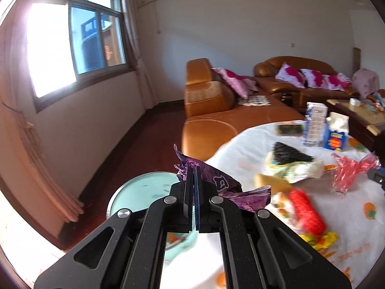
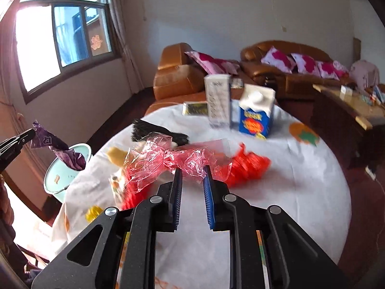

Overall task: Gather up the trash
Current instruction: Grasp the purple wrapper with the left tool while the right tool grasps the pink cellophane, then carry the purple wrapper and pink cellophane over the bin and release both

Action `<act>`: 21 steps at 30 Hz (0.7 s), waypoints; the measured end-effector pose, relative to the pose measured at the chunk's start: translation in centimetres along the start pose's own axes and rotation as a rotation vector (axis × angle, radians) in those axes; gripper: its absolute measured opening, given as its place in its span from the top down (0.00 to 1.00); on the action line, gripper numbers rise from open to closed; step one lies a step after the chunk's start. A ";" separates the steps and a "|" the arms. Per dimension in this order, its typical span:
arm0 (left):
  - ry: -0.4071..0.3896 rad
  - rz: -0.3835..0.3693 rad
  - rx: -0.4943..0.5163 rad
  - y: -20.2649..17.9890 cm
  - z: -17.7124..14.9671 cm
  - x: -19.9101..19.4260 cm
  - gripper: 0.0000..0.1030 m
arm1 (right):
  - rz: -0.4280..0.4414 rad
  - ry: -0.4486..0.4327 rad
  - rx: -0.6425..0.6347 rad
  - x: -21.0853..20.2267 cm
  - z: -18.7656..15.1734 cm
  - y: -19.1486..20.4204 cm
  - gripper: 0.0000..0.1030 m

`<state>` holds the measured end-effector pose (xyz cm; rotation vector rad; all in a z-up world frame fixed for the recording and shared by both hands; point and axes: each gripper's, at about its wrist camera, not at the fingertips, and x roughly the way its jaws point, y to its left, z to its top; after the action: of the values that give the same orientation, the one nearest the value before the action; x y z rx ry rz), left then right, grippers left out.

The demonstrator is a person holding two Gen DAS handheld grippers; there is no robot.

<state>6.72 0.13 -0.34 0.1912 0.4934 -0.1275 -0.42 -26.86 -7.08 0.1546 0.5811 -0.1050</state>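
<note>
My left gripper [image 1: 194, 168] is shut on a crumpled purple wrapper [image 1: 223, 183] and holds it above the mint-green trash bin [image 1: 142, 190] beside the table; the right wrist view shows the wrapper [image 2: 55, 144] hanging over the bin [image 2: 62, 175]. My right gripper [image 2: 192, 171] is open, its fingertips at the near edge of a crinkled pink-red cellophane wrapper [image 2: 168, 163] on the table; the cellophane also shows in the left wrist view [image 1: 349, 171]. A red mesh piece [image 2: 247, 166] lies just behind it.
The round table [image 2: 300, 180] has a white fruit-print cloth. On it stand a blue-and-white carton [image 2: 256, 113] and a clear box [image 2: 217, 98], with a black net piece [image 2: 154, 130], yellow scraps [image 1: 317, 238] and a dark packet [image 2: 195, 108]. Orange sofas [image 1: 211, 106] stand behind.
</note>
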 end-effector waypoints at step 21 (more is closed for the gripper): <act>0.034 0.261 -0.019 7.6 -1.4 2.8 1.00 | 0.130 -0.009 -0.174 7.0 4.3 12.2 0.83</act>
<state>9.79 7.61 -1.74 0.2374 0.4989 0.1360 9.48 -15.97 -5.98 0.0228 0.5665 0.0711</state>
